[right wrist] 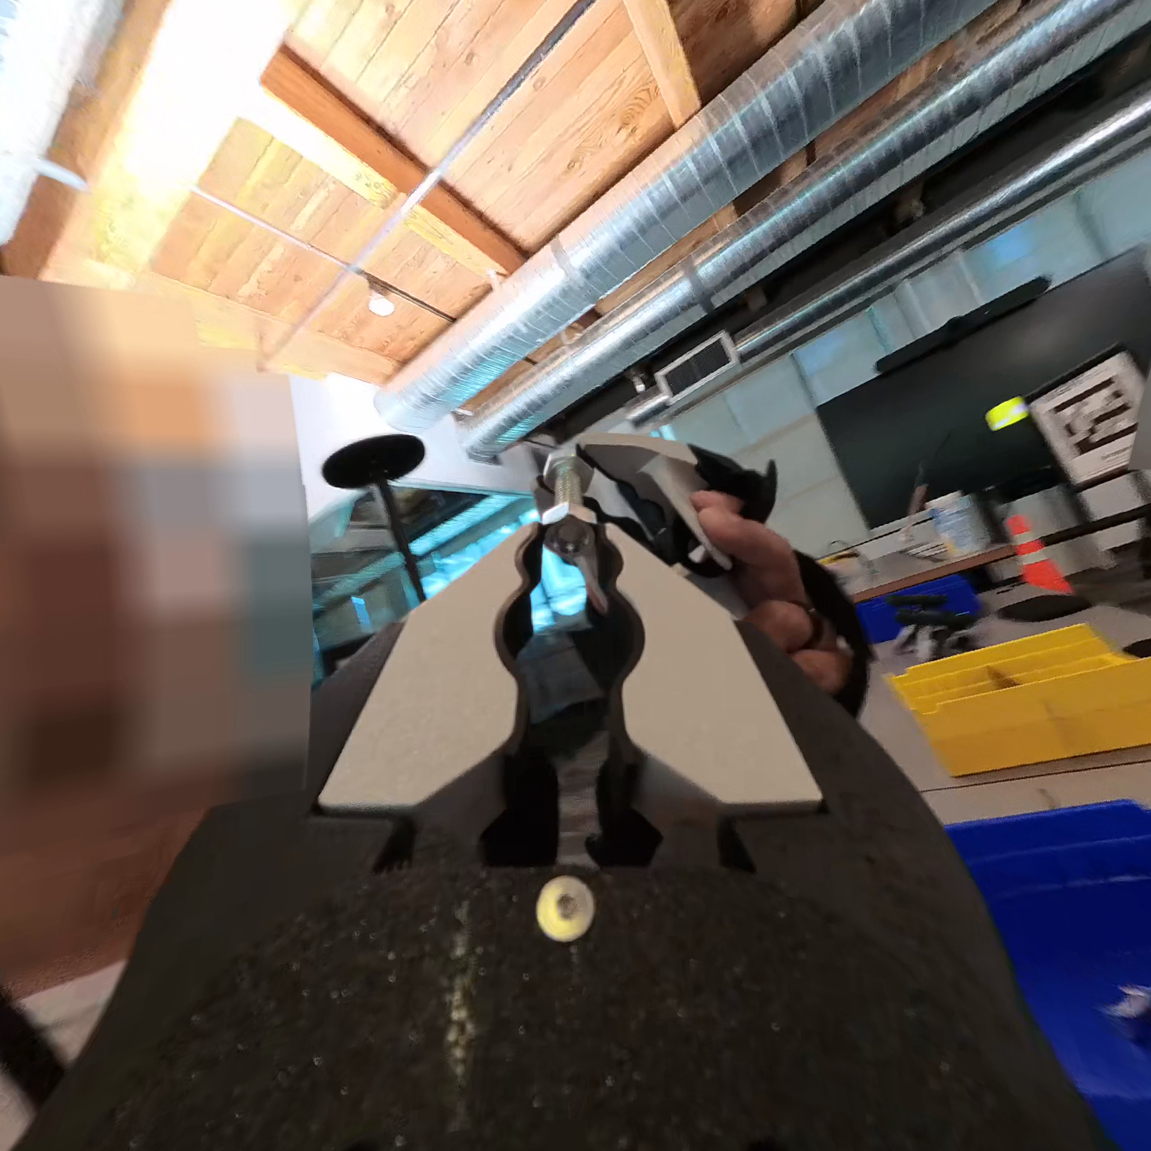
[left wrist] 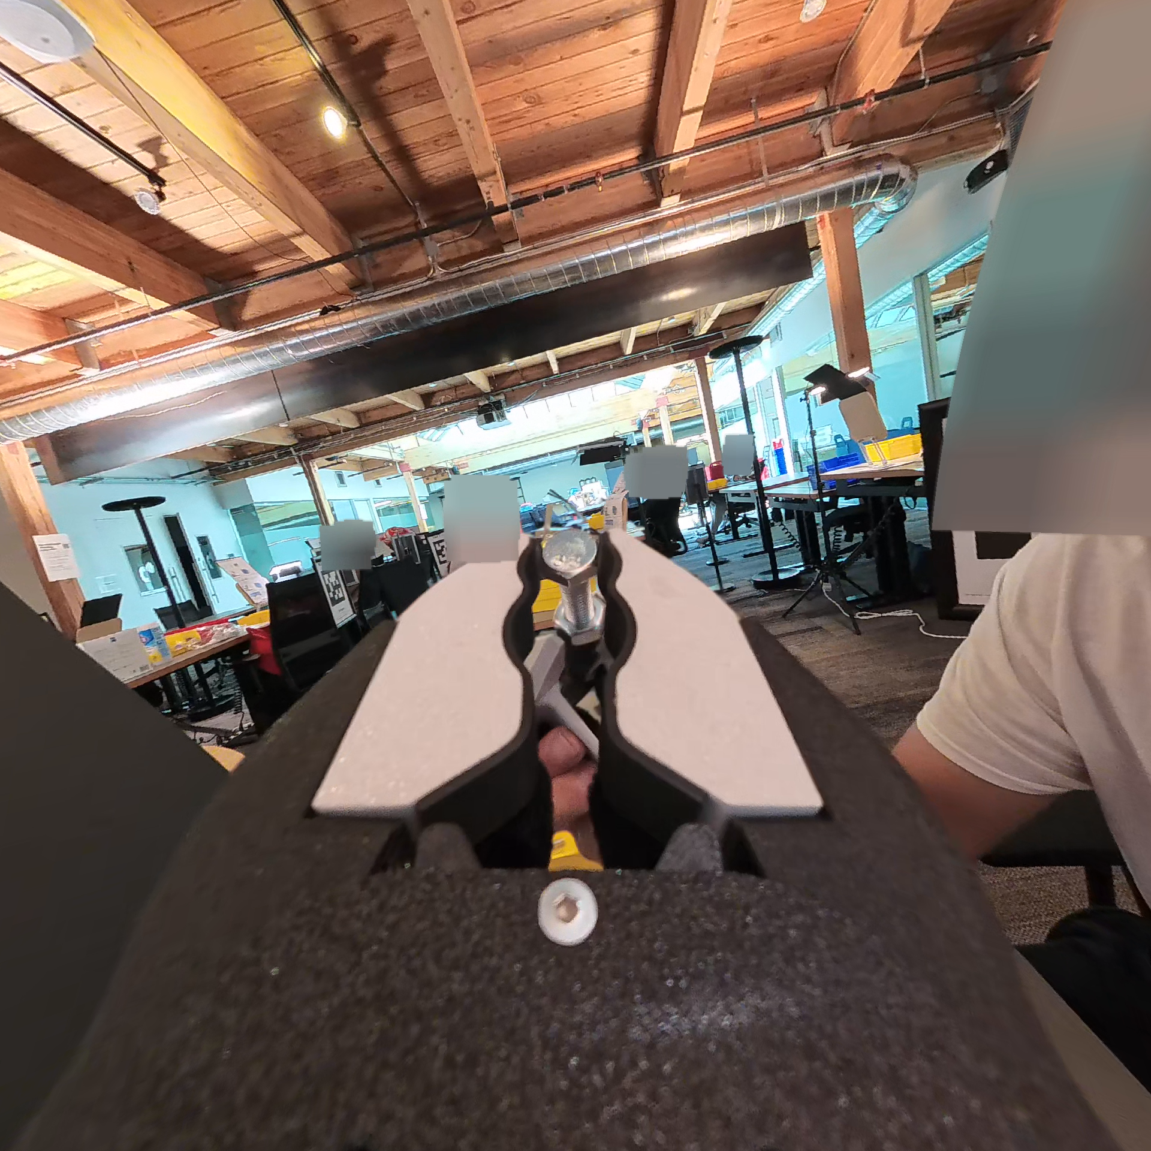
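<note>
In the left wrist view my left gripper point(left wrist: 568, 560) is shut on the hex head of a silver bolt point(left wrist: 576, 598), raised in the air. A hex nut point(left wrist: 579, 616) sits on its thread. Below it the right gripper's grey finger point(left wrist: 548, 676) and a person's finger show. In the right wrist view my right gripper point(right wrist: 570, 548) is shut on a wing nut point(right wrist: 576, 551) at the end of the same bolt point(right wrist: 562, 483), just past the hex nut point(right wrist: 558, 514). The left gripper point(right wrist: 654, 486), held in a hand point(right wrist: 747, 560), grips the bolt's far end.
A person in a white shirt point(left wrist: 1027, 685) is close on the right. Yellow divided bins point(right wrist: 1021, 704) and a blue bin point(right wrist: 1059, 903) stand on the table at the right. An orange cone point(right wrist: 1034, 554), desks, floor lamps and a tripod stand farther off. My left and right fingertips are right by each other.
</note>
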`<state>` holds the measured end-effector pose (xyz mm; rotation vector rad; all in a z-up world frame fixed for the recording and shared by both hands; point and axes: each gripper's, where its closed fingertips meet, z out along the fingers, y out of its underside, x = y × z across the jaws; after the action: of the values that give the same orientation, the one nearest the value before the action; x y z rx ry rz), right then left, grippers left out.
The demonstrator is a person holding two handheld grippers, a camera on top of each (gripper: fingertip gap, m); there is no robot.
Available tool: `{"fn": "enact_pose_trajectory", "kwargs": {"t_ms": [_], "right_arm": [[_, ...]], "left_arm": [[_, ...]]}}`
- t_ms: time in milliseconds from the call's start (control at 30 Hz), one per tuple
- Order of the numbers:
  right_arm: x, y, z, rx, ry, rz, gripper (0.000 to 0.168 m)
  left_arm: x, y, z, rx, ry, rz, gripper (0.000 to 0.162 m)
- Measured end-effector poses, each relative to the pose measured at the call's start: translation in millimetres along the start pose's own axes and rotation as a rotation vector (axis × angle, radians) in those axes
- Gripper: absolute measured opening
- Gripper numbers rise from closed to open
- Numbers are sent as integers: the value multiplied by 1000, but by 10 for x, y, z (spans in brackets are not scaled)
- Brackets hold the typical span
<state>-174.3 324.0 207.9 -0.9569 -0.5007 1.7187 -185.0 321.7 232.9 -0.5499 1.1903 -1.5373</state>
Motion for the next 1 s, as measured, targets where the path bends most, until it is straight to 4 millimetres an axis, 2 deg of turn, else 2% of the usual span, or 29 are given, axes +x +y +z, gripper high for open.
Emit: {"fn": "enact_pose_trajectory", "kwargs": {"t_ms": [33,100,167,400,467,533,600,667,733,767,867,1000], "right_arm": [[3,2,-1,-8,33,-84,16],[14,2,0,-29,144,-331,16],[8,14,2,-76,290,-669,15],[-63,-32,-112,-301,837,-2046,16],[-69,-43,-145,-357,939,-2328,17],[-57,-48,-165,-378,990,-2489,16],[-12,-68,-175,-367,995,-2482,16],[57,-38,-155,-370,929,-2310,19],[87,-44,-135,-352,888,-2081,44],[83,-31,-115,-336,844,-1960,49],[27,14,-57,-246,665,-1559,48],[54,83,28,-156,377,-810,41]], "left_arm": [[-8,3,-4,-2,-2,-7,17],[-29,4,-10,-2,-3,-36,17],[-30,1,-9,4,10,-70,17],[-34,80,80,-13,31,-158,17],[-57,112,98,-23,24,-182,17],[-83,134,108,-27,16,-207,17],[-127,145,102,-21,-2,-222,17],[-165,130,69,-5,-9,-228,17],[-199,101,31,14,-22,-224,17],[-202,79,14,25,-24,-217,17],[-182,-8,-28,61,-27,-171,17],[-113,-79,-55,76,-21,-94,17]]}}
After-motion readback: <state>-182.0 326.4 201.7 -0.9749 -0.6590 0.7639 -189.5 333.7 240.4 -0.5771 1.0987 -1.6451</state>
